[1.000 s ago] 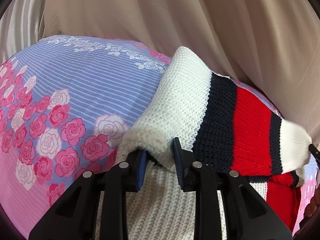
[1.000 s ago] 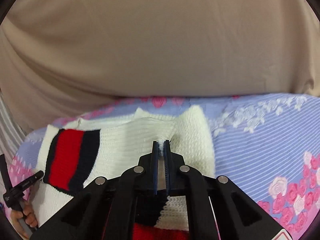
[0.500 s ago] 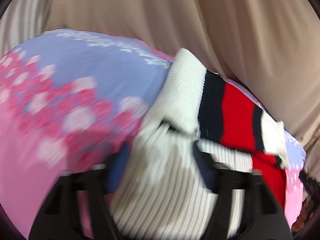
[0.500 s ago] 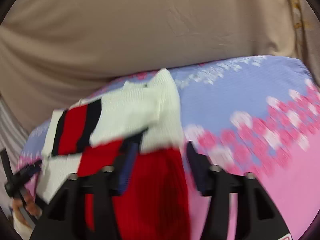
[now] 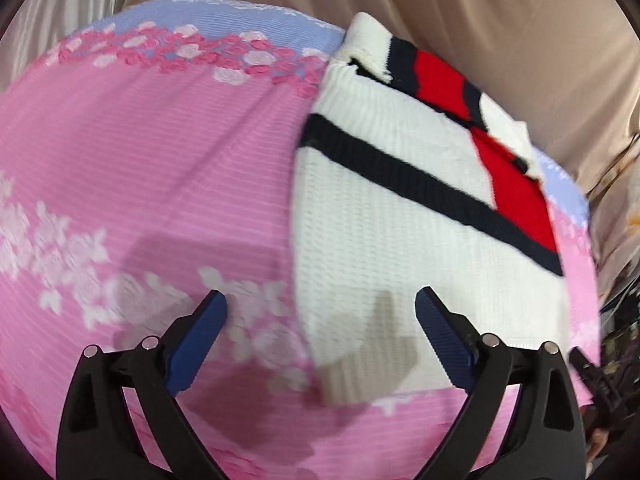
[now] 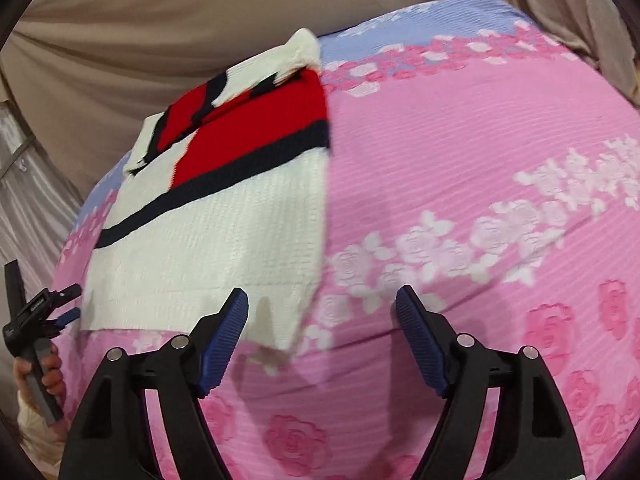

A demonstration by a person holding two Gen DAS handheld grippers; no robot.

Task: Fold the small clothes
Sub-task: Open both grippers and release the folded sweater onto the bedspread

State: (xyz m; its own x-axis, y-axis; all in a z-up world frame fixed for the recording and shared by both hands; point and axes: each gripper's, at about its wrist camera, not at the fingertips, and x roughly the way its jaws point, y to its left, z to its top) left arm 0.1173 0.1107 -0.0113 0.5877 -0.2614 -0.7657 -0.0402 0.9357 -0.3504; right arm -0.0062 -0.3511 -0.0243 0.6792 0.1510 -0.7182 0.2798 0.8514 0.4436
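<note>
Nearest the lens, the left gripper (image 5: 320,312) hangs with its blue-padded jaws spread wide and holding nothing, poised above the near edge of a knitted sweater (image 5: 384,216). The right gripper (image 6: 320,308) is likewise spread wide and empty, over the sweater's near right corner. The sweater lies flat on a bedspread (image 5: 160,168) of pink cloth printed with white and deep-pink roses, which turns pale blue toward its far edge. The garment is cream ribbed knit, crossed by a dark navy band, with a solid red block beyond it on one side. At its far end the sleeves are folded across the body, showing navy, red and cream stripes and cream cuffs. In the right wrist view, the left gripper appears at the frame's left edge, held in a hand (image 6: 44,376). Behind the bed hangs a beige curtain (image 6: 160,20).
</note>
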